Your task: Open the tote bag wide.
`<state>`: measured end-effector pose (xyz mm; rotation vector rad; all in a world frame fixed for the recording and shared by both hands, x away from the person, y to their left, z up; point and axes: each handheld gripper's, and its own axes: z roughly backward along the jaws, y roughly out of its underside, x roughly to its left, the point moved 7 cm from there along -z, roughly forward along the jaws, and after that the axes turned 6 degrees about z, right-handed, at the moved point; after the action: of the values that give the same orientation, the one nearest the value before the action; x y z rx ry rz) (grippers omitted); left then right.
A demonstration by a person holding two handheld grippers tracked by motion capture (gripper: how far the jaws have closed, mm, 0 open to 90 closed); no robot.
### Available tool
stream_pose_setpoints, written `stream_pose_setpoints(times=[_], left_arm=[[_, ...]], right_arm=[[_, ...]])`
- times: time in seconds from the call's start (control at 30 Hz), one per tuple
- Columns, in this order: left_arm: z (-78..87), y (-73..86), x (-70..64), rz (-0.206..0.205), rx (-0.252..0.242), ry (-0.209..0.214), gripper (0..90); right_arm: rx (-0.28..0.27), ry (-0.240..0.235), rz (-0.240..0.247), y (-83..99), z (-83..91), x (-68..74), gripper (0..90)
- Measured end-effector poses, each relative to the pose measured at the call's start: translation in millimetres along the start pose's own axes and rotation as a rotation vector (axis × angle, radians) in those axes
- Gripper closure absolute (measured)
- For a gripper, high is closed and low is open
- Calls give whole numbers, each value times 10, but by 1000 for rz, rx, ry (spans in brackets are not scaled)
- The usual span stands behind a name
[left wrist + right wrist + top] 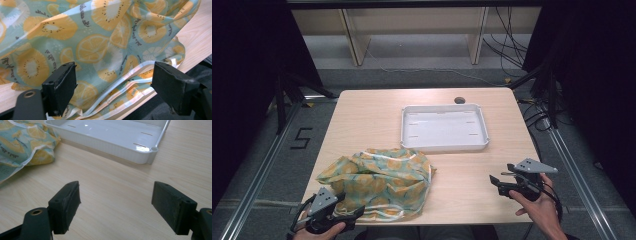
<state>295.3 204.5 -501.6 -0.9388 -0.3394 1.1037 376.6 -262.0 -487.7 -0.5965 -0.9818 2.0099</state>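
High view: fruit-print cloth crumpled at table's 7 o'clock, ready for pickup; white tray empty past centre toward 1 o'clock. Left gripper at cloth's near hem; right gripper at 4 o'clock, apart.

Left gripper view: jaws released, straddling cloth's white-edged hem, nothing pinched.

Right gripper view: jaws released over bare wood, tray ahead, cloth at 10 o'clock.

A crumpled cloth lies heaped in the lower left part of the high view, near the front edge of the table. It is pale teal, printed with yellow citrus and kiwi slices and small dark lettering, with a pale trim along its hem. Its folds bunch loosely; one hemmed edge reaches the table's front edge.
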Motion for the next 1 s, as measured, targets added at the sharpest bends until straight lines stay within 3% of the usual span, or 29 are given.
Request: stream_pose_setpoints(times=[0.33, 0.37, 0.5, 0.6, 0.67, 0.8, 0.93, 1.0], left_arm=[[16, -3, 10, -18, 5, -11, 192], [6, -2, 4, -2, -2, -1, 192], [11, -6, 1, -5, -3, -6, 192], [11, -6, 1, -4, -4, -5, 192], [14, -12, 9, -24, -2, -5, 192], [12, -9, 0, -4, -4, -6, 192], [11, -9, 1, -3, -3, -9, 193], [14, -10, 9, -25, 1, -8, 193]], right_arm=[[-10, 0, 8, -5, 2, -34, 212], [-18, -6, 10, -12, 3, -31, 207], [-26, -37, 5, -25, -8, 0, 198], [-34, -31, 20, -41, -8, -3, 195], [-32, -43, 17, -51, -15, 22, 194], [-31, -70, -2, -86, -21, 95, 194], [-40, -82, 22, -122, -46, 124, 195], [-41, -89, 35, -151, -74, 162, 196]])
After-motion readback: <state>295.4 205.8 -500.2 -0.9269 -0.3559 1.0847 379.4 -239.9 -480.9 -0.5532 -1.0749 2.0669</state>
